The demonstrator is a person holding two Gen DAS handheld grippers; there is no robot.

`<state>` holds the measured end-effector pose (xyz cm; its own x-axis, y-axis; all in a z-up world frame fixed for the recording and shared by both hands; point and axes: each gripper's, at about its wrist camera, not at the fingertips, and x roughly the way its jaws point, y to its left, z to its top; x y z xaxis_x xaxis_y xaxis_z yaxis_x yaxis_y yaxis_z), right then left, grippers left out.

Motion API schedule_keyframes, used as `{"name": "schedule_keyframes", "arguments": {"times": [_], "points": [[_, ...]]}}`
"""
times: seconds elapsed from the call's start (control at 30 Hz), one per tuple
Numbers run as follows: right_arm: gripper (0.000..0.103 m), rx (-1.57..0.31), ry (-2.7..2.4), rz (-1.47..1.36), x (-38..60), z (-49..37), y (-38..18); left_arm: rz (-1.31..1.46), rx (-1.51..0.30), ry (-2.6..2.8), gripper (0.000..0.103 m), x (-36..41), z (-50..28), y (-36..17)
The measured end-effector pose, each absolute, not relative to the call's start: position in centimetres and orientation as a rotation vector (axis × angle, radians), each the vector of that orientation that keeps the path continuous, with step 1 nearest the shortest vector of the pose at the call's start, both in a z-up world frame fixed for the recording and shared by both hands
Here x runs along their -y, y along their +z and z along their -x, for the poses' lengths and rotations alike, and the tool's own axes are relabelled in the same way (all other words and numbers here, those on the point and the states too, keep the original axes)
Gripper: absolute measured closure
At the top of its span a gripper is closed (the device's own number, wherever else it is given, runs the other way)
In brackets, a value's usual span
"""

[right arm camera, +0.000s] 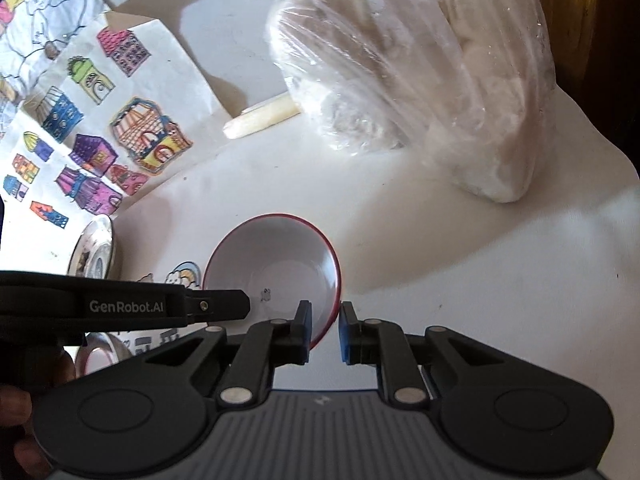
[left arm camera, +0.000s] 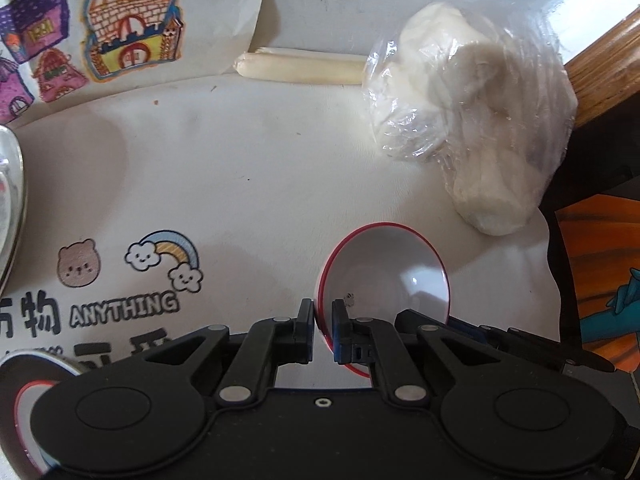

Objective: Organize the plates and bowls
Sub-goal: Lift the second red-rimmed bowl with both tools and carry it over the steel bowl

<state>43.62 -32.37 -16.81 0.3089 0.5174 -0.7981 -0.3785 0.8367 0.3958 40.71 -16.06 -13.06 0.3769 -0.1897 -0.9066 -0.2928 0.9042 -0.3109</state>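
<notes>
A white bowl with a red rim (left arm camera: 386, 272) sits on the white table, with a small dark mark inside it. My left gripper (left arm camera: 323, 330) is shut on the bowl's left rim. The same bowl (right arm camera: 276, 268) shows in the right wrist view. My right gripper (right arm camera: 325, 330) straddles its right rim; the left pad touches the rim and a gap remains on the right pad's side. The left gripper's finger (right arm camera: 216, 306) reaches in from the left at the bowl's left edge. A second red-rimmed dish (left arm camera: 24, 392) lies low left, partly hidden.
A clear plastic bag of white dough (left arm camera: 468, 128) lies at the back right beside a wooden edge (left arm camera: 600, 64). A pale roll (left arm camera: 300, 70) lies behind. A metal plate (right arm camera: 94, 246) sits at the left. Stickered paper (left arm camera: 100, 28) covers the back left.
</notes>
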Motion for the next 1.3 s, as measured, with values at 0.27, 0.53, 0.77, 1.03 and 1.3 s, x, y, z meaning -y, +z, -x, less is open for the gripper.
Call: {"name": "schedule_keyframes", "arguments": {"times": [0.27,0.53,0.77,1.03,1.3], "points": [[0.088,-1.096,0.579,-0.162,33.8,-40.9,-15.3,0.443,-1.191,0.045,0.095,16.1,-39.0,-12.2],[0.088,-1.079,0.561,-0.18,34.1,-38.6,-14.1,0.422,-1.178,0.01,0.095,15.9,-36.9,-10.8],[0.087,-1.06,0.561,-0.192,33.3,-36.7,-12.8,0.408,-1.152,0.001,0.095,14.8,-35.3,-9.2],[0.087,-1.025,0.574,-0.189,32.0,-35.1,-11.4,0.402,-1.121,-0.003,0.095,13.4,-33.6,-7.7],[0.087,-1.018,0.567,-0.151,31.7,-33.4,-10.6,0.456,-1.089,-0.041,0.095,12.5,-31.3,-7.6]]}}
